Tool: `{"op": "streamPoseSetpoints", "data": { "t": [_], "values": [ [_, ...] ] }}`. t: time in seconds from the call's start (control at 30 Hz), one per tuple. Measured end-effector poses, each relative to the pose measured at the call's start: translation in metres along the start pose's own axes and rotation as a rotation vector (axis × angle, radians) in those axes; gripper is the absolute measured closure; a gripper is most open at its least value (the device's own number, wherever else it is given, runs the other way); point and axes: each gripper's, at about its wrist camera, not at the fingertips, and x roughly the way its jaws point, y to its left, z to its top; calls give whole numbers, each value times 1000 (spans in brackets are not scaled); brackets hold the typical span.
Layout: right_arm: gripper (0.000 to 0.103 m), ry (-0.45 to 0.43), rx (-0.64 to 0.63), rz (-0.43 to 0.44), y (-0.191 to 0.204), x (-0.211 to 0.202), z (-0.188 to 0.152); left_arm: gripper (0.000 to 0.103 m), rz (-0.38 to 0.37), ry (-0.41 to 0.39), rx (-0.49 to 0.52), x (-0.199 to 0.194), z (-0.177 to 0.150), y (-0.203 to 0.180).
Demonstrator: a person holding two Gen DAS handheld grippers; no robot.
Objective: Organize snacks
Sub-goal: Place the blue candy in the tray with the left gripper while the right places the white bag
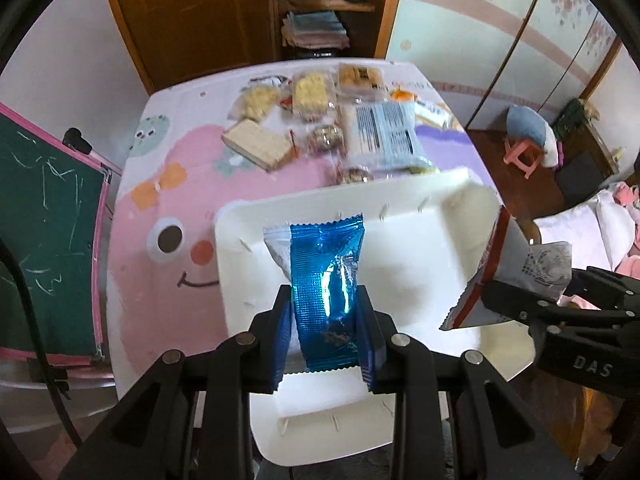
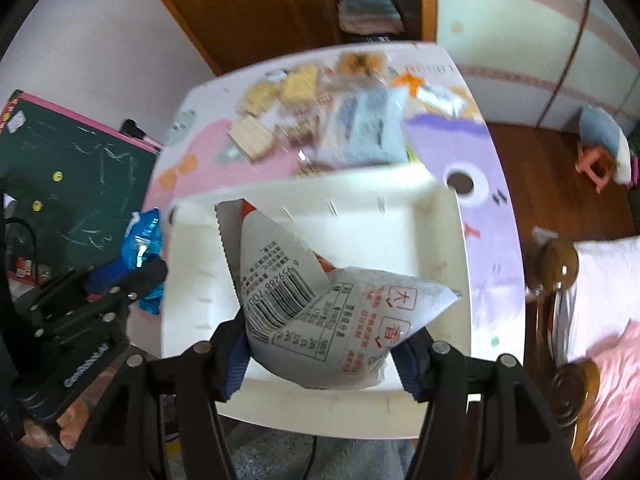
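Observation:
My left gripper (image 1: 324,312) is shut on a shiny blue foil packet (image 1: 326,264), which it holds upright over the white tray (image 1: 408,248). In the right wrist view that packet (image 2: 144,236) and the left gripper (image 2: 132,284) hang at the tray's left rim. My right gripper (image 2: 320,344) is shut on a crumpled white packet with a barcode and red print (image 2: 304,300), held above the tray's inside (image 2: 400,224). The left wrist view shows the same white packet (image 1: 524,264) in the right gripper (image 1: 516,304) over the tray's right side. The tray's floor is bare white where it shows.
The tray sits at the near edge of a table with a pink and purple cartoon cover (image 1: 168,200). Several snacks lie at the far end: a wafer pack (image 1: 258,144), a pale blue bag (image 1: 384,132), clear cookie packs (image 1: 312,92). A green chalkboard (image 1: 48,240) stands left; a bed (image 2: 600,280) is right.

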Motion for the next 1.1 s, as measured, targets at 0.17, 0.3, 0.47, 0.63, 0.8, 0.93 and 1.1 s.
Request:
{"op": "streamPoseSetpoints", "data": {
  "t": [0.17, 0.3, 0.47, 0.63, 0.8, 0.93, 1.1],
  "values": [
    [39, 42, 21, -25, -8, 15, -10, 73, 13, 35, -2, 11, -6, -5],
    [32, 54, 25, -24, -7, 16, -12, 29, 30, 42, -19, 12, -10, -5],
    [20, 20, 27, -33, -7, 12, -10, 18, 48, 15, -33, 3, -12, -1],
    [19, -9, 23, -25, -4, 3, -10, 18, 47, 5, -56, -4, -15, 2],
    [19, -23, 26, -5, -3, -3, -11, 18, 55, -25, -58, -15, -16, 2],
    [19, -29, 29, 7, -4, -8, -12, 18, 63, -44, -56, -22, -16, -1],
    [19, -38, 32, 23, -6, -14, -14, 18, 69, -49, -58, -29, -17, -4]
  ]
}}
